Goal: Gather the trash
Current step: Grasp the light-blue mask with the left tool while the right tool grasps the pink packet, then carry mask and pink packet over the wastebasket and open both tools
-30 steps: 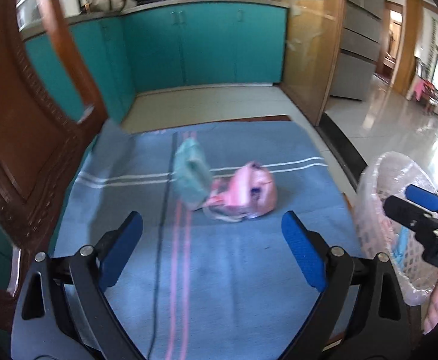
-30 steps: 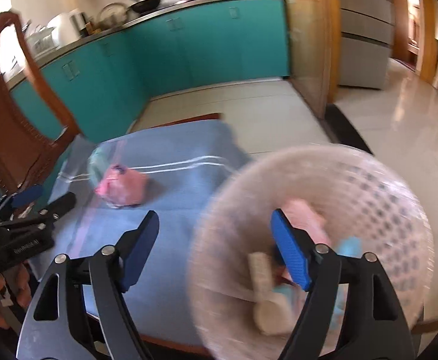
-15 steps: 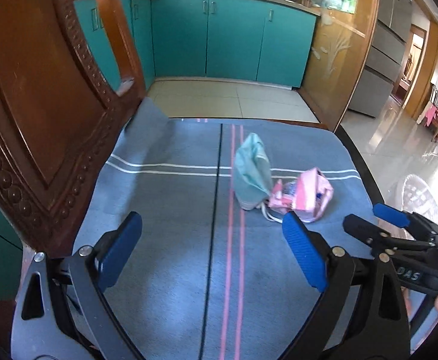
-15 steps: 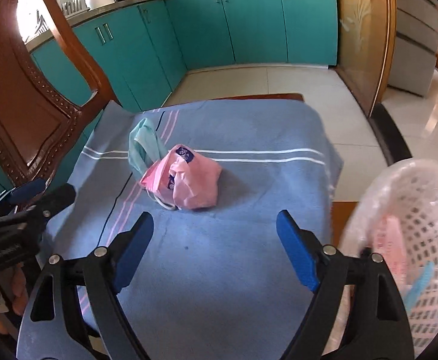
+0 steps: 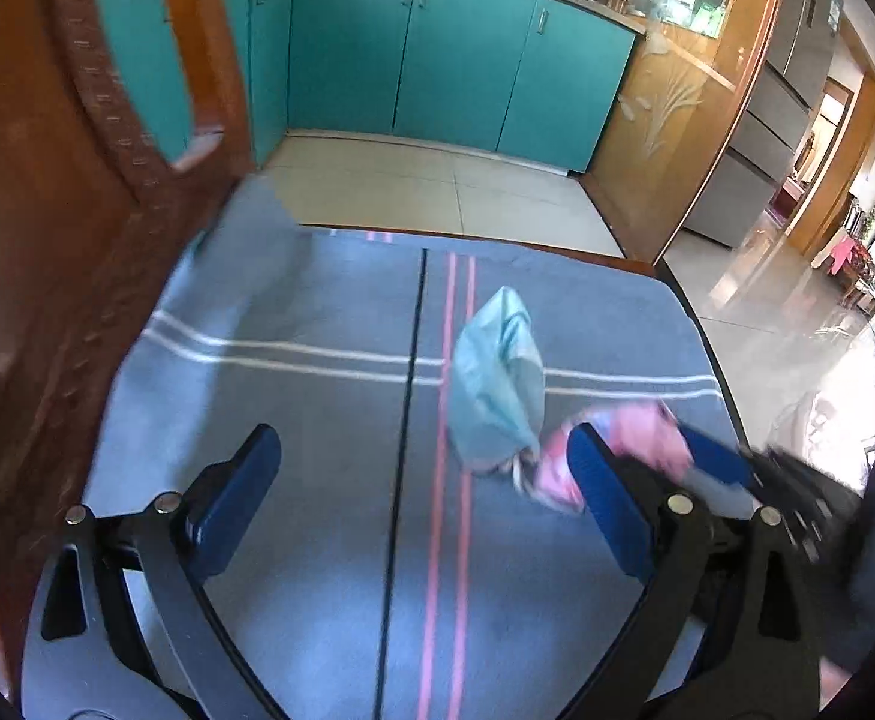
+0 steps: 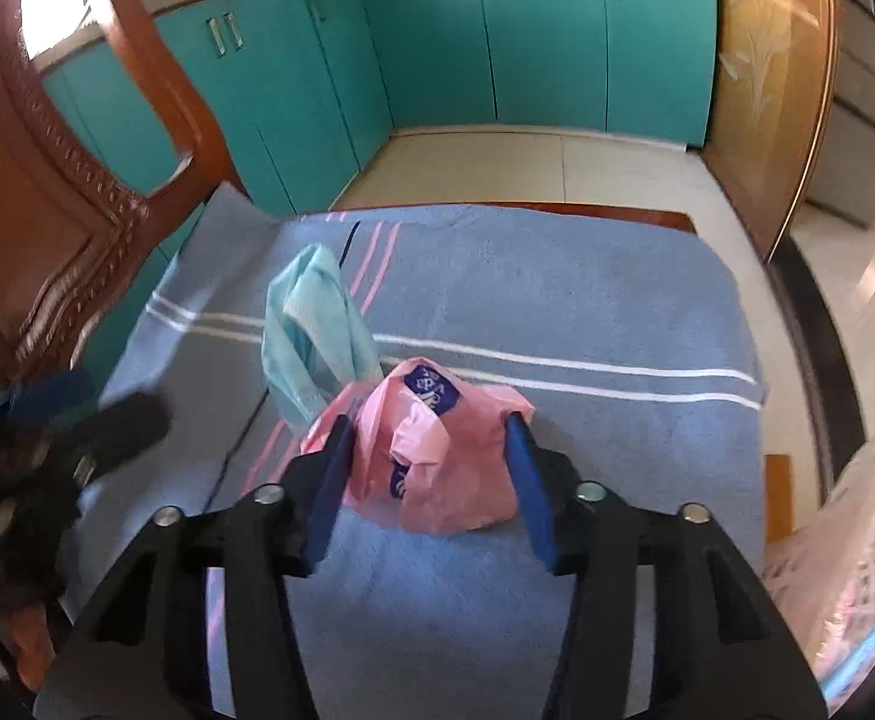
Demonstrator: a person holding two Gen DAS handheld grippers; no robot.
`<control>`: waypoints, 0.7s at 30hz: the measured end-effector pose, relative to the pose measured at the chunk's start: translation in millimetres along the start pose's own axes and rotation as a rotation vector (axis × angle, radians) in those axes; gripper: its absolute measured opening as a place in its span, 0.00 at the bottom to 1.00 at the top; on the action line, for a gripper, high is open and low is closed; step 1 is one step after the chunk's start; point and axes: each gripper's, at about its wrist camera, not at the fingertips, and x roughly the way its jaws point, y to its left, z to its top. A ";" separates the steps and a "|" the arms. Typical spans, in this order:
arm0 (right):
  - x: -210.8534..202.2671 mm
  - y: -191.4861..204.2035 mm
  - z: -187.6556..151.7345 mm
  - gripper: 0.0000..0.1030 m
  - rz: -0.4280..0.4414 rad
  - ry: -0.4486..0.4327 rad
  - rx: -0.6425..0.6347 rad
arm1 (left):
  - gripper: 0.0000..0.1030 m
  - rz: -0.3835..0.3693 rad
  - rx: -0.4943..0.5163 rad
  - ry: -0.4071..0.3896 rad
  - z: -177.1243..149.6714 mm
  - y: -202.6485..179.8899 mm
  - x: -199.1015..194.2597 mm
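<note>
Pink bag (image 5: 647, 444) motion-blurred, claw-occluded
</note>
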 end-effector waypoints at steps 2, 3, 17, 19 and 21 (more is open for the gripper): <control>-9.5 -4.1 -7.0 0.47 -0.016 0.001 -0.003 | 0.94 -0.006 -0.012 0.022 8.0 -5.4 18.1; -14.2 -7.1 -10.5 0.47 -0.022 0.002 0.000 | 0.94 -0.014 -0.014 0.034 10.9 -8.3 25.2; -96.8 -42.8 -46.4 0.47 -0.080 -0.067 0.043 | 0.30 -0.021 0.119 0.097 -5.9 -47.1 59.4; -110.2 -52.9 -47.8 0.47 -0.100 -0.092 0.066 | 0.30 -0.037 0.126 0.070 -7.5 -51.4 45.2; -126.3 -65.7 -50.3 0.47 -0.123 -0.119 0.096 | 0.30 -0.052 0.147 0.031 -7.7 -57.6 28.3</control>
